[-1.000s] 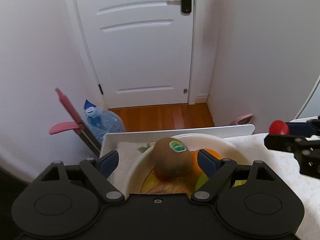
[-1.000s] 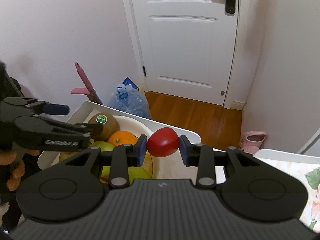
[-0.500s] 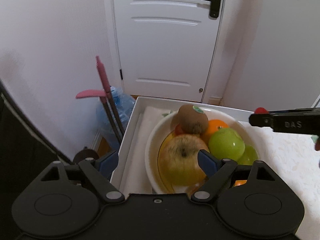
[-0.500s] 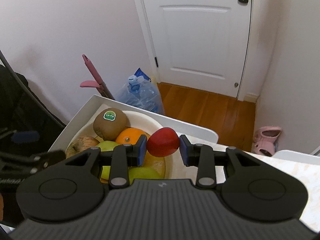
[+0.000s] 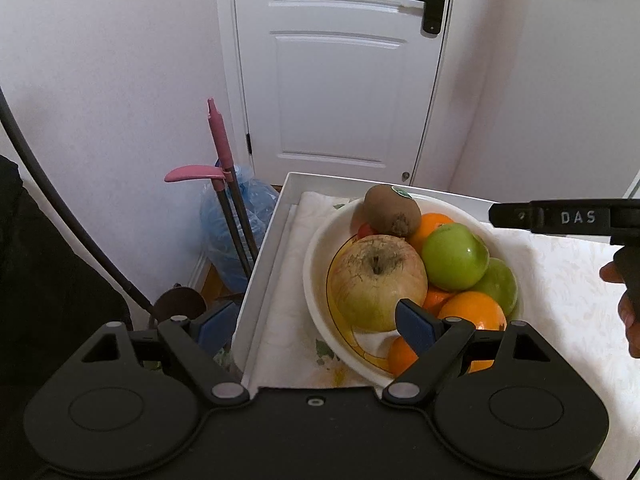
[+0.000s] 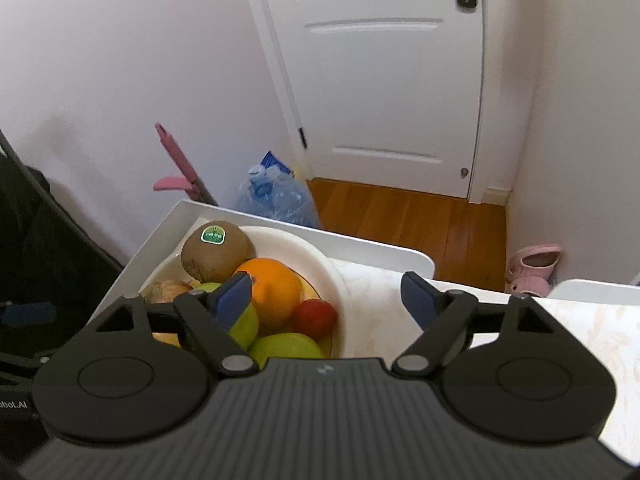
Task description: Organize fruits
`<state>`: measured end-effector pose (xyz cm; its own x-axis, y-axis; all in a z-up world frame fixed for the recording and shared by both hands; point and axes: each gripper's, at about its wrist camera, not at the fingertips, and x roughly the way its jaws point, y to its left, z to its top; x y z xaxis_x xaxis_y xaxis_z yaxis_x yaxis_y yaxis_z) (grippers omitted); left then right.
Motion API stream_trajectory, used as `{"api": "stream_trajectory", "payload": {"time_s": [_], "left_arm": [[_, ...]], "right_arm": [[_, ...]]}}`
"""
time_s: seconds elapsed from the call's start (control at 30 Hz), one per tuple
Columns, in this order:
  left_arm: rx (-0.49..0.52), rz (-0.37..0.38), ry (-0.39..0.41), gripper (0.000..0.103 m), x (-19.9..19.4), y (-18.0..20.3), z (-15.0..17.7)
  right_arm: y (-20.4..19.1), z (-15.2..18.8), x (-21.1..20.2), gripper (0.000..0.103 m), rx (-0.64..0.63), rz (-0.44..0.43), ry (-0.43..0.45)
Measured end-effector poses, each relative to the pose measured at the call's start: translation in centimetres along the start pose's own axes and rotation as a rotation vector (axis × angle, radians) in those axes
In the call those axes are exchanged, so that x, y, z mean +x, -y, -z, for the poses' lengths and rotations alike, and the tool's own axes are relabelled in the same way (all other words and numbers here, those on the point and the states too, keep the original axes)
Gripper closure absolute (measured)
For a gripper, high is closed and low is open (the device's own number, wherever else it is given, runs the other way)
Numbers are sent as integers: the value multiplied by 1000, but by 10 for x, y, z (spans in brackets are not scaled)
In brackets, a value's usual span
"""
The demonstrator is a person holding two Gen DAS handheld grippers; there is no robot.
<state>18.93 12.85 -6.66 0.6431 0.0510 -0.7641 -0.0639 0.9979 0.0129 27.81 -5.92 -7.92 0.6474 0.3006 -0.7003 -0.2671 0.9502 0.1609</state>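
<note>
hidden: lower oranges behind left jaws | cut off: slippers partly

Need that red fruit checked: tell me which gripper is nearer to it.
Right. The right gripper, jaws just opened, hangs directly over the red fruit in the bowl; the left gripper sits across the bowl.

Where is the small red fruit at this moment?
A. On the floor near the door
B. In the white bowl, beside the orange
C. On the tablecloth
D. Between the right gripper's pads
B: the small red fruit lies in the white bowl against the orange, and the right gripper is open and empty, its jaws having just been opening.
</note>
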Motion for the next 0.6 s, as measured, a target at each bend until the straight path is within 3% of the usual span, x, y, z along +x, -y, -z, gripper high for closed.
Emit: {"api": "stream_trajectory", "payload": {"time_s": [0.23,0.6], "left_arm": [[36,44,32,14,-18,4,5],[73,68,190,14,-97,34,-2]], "right_arm": [[-3,5,-38,6,23,53,49],[1,20,-161,6,33,147,141]]}}
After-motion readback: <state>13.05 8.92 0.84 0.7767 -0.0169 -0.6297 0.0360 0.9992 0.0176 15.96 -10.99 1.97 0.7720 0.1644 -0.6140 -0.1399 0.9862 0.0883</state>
